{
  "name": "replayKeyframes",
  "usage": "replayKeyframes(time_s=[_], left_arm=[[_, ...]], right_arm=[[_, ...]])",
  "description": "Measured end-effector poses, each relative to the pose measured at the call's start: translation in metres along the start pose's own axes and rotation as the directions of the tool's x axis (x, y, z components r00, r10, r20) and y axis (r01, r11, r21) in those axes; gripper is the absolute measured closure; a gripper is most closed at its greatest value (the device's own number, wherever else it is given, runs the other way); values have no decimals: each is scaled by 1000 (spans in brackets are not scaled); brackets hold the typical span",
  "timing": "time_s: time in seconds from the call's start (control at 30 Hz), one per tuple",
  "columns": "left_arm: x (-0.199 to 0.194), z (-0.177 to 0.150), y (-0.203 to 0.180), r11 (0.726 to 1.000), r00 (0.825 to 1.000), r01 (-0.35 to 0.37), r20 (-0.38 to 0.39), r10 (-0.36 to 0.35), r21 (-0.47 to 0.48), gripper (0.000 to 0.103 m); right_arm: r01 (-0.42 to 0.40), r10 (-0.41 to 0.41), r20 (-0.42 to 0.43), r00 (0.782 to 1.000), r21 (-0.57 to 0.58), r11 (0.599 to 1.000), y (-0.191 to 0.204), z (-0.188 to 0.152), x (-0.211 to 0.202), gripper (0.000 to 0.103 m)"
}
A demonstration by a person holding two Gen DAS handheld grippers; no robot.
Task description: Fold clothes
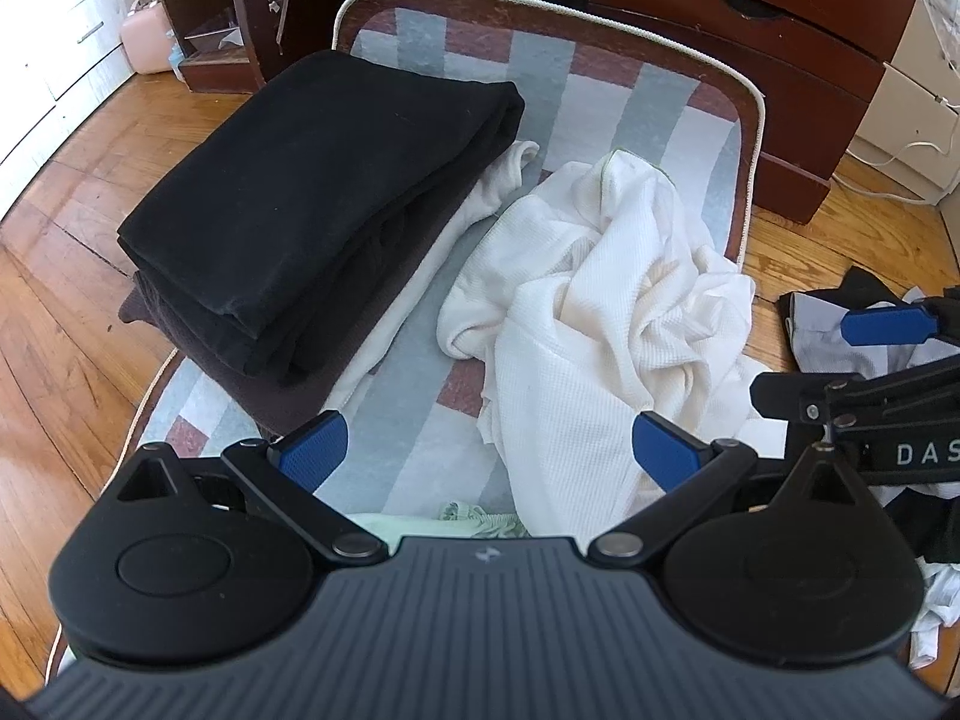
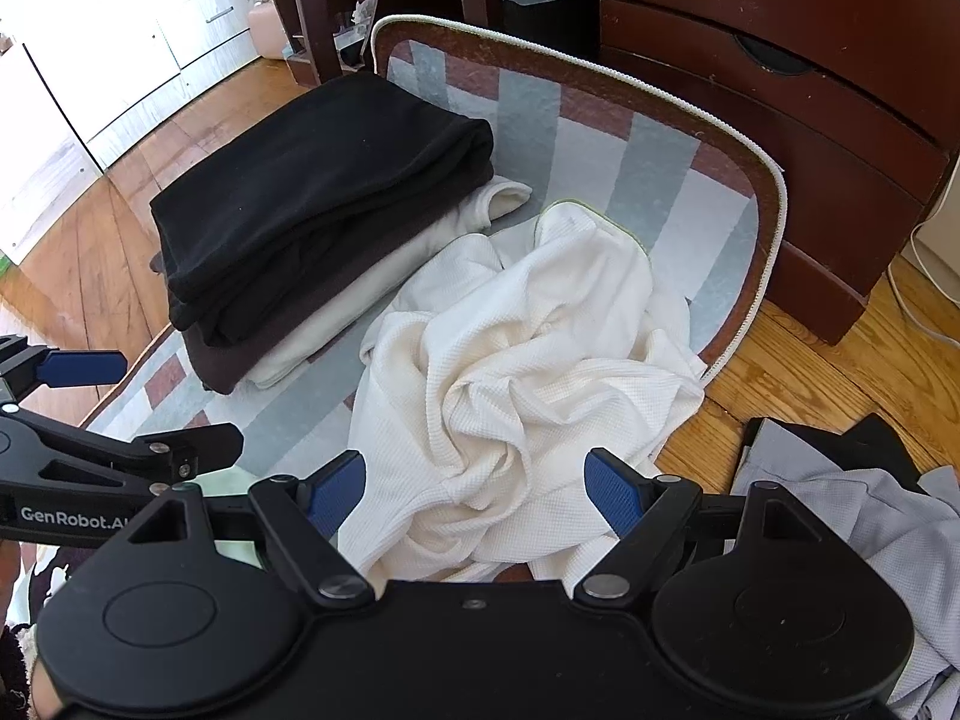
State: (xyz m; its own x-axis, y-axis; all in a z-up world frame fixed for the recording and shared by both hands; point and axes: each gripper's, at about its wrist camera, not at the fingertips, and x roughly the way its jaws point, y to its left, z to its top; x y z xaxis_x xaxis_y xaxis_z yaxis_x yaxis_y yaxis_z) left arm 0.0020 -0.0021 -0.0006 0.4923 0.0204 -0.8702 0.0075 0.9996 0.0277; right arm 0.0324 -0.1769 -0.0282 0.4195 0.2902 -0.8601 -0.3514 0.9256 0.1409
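A crumpled white waffle-knit garment (image 1: 606, 300) (image 2: 516, 378) lies on the right half of a checked rug (image 1: 594, 90) (image 2: 606, 150). To its left sits a stack of folded clothes (image 1: 324, 204) (image 2: 318, 204): black on top, dark brown beneath, cream at the bottom. My left gripper (image 1: 489, 450) hovers open above the rug, its right pad over the white garment's near edge. Over the same garment, my right gripper (image 2: 477, 495) stands open, nothing between its blue pads. Each gripper shows at the edge of the other's view.
A dark wooden drawer chest (image 1: 756, 18) (image 2: 780, 90) stands beyond the rug's far right corner. Loose grey and black clothes (image 2: 852, 516) (image 1: 840, 330) lie on the wooden floor at right. White cabinets (image 2: 120, 30) line the left wall. A pale green cloth (image 1: 480, 516) lies under my left gripper.
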Motion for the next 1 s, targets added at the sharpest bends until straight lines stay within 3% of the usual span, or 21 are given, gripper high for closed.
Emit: replayKeyframes(time_s=[0.13, 0.43, 0.5, 0.53, 0.67, 0.73, 0.87, 0.93, 1.0], left_arm=[[1, 0, -1, 1000, 1000, -2, -4, 2, -2, 0], [13, -2, -2, 1000, 1000, -9, -4, 9, 6, 0], [21, -5, -1, 1000, 1000, 3, 4, -3, 2, 0], [25, -7, -1, 1000, 1000, 10, 16, -10, 2, 0], [38, -15, -4, 996, 995, 76, 61, -79, 51, 0], [46, -16, -7, 994, 993, 92, 64, -96, 59, 0], [74, -20, -10, 998, 996, 52, 70, -54, 44, 3], [94, -25, -4, 993, 992, 113, 55, -111, -25, 4], [113, -32, 6, 968, 975, 224, 42, -220, -116, 14]], right_arm=[[33, -32, 18, 999, -18, 999, 4, -2, 0, 19], [12, -12, -2, 1000, -19, 1000, 1, -3, 9, 19], [-35, 35, 20, 999, -1, 999, -6, -4, 12, 19], [-83, 80, 70, 994, 30, 996, -14, -6, 11, 19], [-274, 233, 265, 936, 128, 953, -47, -13, 4, 19], [-321, 272, 284, 919, 143, 936, -64, -14, 11, 19], [-300, 243, 250, 937, 222, 928, -92, -17, 47, 19], [-303, 243, 226, 943, 290, 908, -109, -23, 72, 19], [-320, 263, 196, 945, 375, 870, -127, -27, 98, 19]])
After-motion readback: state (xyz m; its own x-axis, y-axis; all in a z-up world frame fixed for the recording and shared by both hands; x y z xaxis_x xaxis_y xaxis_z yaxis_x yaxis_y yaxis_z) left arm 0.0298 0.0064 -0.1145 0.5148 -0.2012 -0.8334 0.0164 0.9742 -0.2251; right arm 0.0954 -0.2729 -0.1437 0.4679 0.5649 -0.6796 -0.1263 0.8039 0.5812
